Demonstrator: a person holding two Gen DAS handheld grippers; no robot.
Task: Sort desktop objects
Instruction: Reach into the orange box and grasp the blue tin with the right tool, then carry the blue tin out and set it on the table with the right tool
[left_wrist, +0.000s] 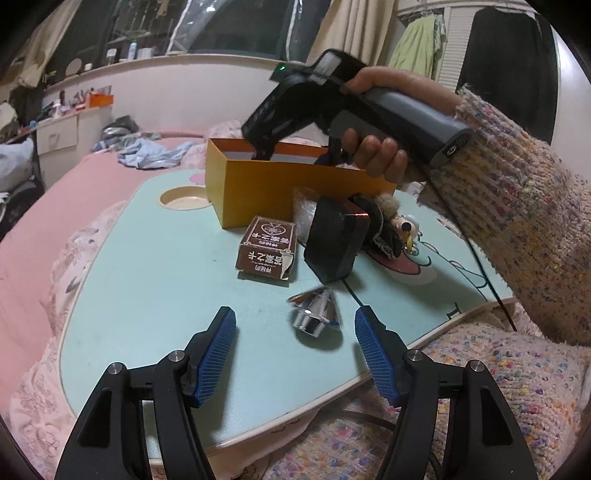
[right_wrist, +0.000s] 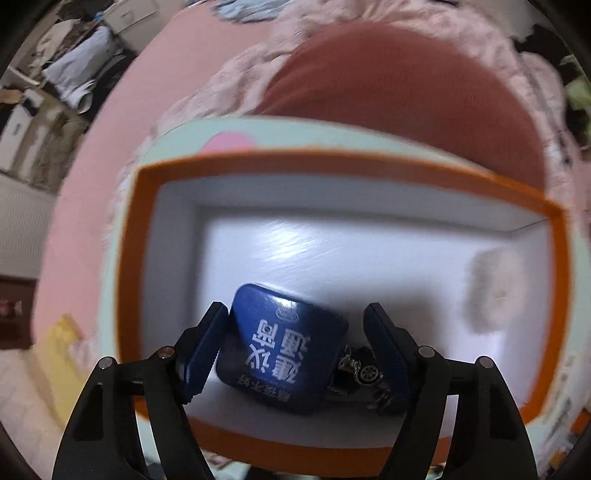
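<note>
- The right claw (right_wrist: 295, 308) points steeply down into the white-lined orange cardboard box (right_wrist: 332, 158). Its jaws are half wide around the blue rounded metal tin (right_wrist: 284, 350), which lies tilted on the box floor. The left pad is at the tin's edge and the right pad stands apart, so I judge the tin is not gripped.
- A small dark metal trinket (right_wrist: 364, 373) lies just beside the tin, against the right finger.
- The left claw (left_wrist: 295, 311) is half wide and empty, low over the pale green tabletop (left_wrist: 147, 277).
- The shiny silver cone-shaped piece (left_wrist: 316, 308) lies on its side just beyond its tips, right of centre, narrow end toward the claw.
- The left hand is nearer to it.
- Farther up the frame are a brown printed carton (left_wrist: 267, 254) and a black pouch (left_wrist: 332, 240); neither blocks the way.
</note>
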